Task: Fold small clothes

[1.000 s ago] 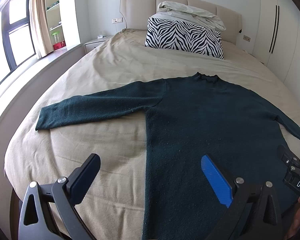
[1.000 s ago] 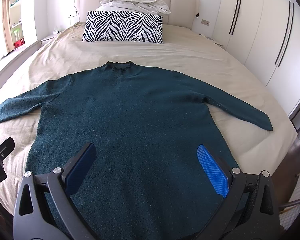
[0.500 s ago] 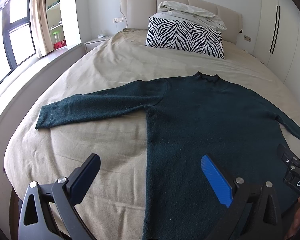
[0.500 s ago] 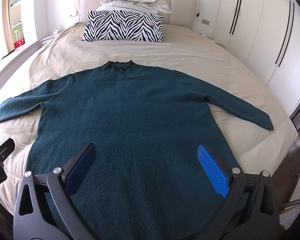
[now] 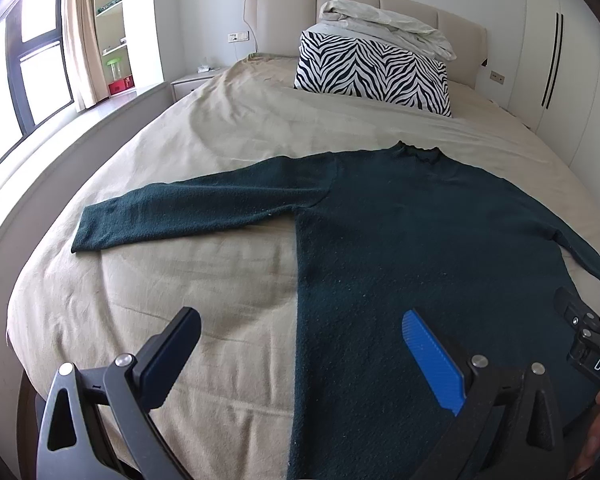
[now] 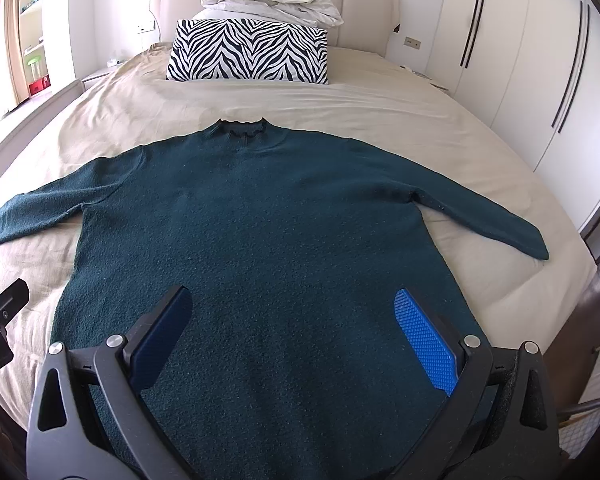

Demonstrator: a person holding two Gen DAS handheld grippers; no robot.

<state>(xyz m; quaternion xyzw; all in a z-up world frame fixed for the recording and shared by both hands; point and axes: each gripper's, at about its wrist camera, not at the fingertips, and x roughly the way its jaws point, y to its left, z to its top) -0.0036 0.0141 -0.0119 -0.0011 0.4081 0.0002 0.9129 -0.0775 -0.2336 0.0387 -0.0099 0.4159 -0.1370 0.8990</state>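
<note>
Sweater [image 6: 260, 240] flat on bed [image 6: 380, 104]; jaws wide, above hem.

bright daylight pours in from the window [image 5: 28, 64] at upper left, blown out to white glare. bed [image 5: 220, 152] evenly lit, soft shadows. strong fisheye bending, dark vignette at the corners, focus sharp across both views.

The right gripper [image 6: 292, 332] hangs wide-jawed over the lower body of a dark green sweater [image 6: 260, 216] spread flat ahead, sleeves reaching past both jaws.
</note>
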